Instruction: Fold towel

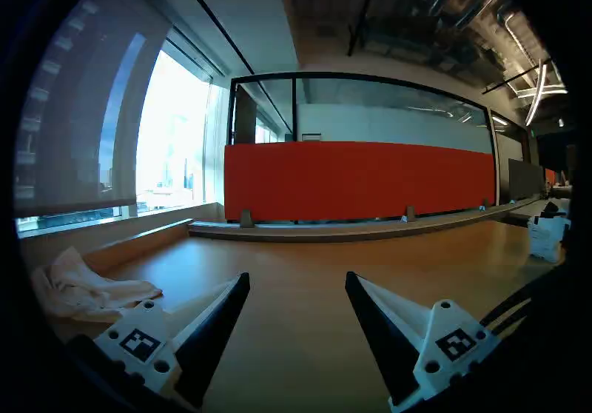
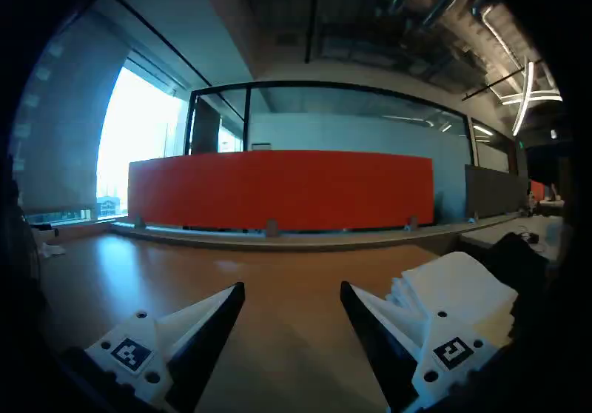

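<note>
Nearest in the left gripper view, the left gripper point(image 1: 296, 276) is hovering low over the wooden table point(image 1: 311, 324), its fingers spread wide with nothing between them. In the right gripper view, the right gripper point(image 2: 292, 286) is likewise gaping and empty above the tabletop.

A little farther out, the towel point(image 1: 89, 291) is lying off to the left gripper's left, beside the raised ledge under the window point(image 1: 170, 146) and well apart from both fingers. Because it is bunched, a pinch is likely to be catching several layers instead of one corner, which would drag the whole heap rather than open it. It is looking pale cream, soft and rumpled, with no corner clearly showing.

Just beyond the right gripper's right finger, a white folded stack point(image 2: 459, 287) is sitting where a careless swing could topple it. Farthest back, a red partition point(image 1: 355, 180) is spanning the table's far edge.
</note>
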Demonstrator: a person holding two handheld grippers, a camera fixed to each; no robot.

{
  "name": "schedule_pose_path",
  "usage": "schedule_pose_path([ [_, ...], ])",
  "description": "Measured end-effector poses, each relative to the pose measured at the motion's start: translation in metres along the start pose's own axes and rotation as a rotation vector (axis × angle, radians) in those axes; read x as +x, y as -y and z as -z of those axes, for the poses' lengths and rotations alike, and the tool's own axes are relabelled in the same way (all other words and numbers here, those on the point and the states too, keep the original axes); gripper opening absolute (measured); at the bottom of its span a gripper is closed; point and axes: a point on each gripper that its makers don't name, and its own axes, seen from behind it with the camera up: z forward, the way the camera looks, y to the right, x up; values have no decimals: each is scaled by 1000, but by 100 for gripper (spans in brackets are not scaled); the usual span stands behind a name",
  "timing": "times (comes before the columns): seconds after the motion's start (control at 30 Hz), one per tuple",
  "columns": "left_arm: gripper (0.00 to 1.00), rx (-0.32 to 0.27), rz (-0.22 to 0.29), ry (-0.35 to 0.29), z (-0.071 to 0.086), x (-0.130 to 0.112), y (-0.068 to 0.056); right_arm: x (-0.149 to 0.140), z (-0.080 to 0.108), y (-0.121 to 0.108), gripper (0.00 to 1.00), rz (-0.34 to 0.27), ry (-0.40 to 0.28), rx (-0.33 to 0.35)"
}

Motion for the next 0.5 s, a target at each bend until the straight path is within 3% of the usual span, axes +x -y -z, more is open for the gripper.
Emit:
schedule_pose_path([
  [0.5, 96, 0, 0, 1, 1, 2, 0, 0, 0, 1, 100, 0, 0, 0],
])
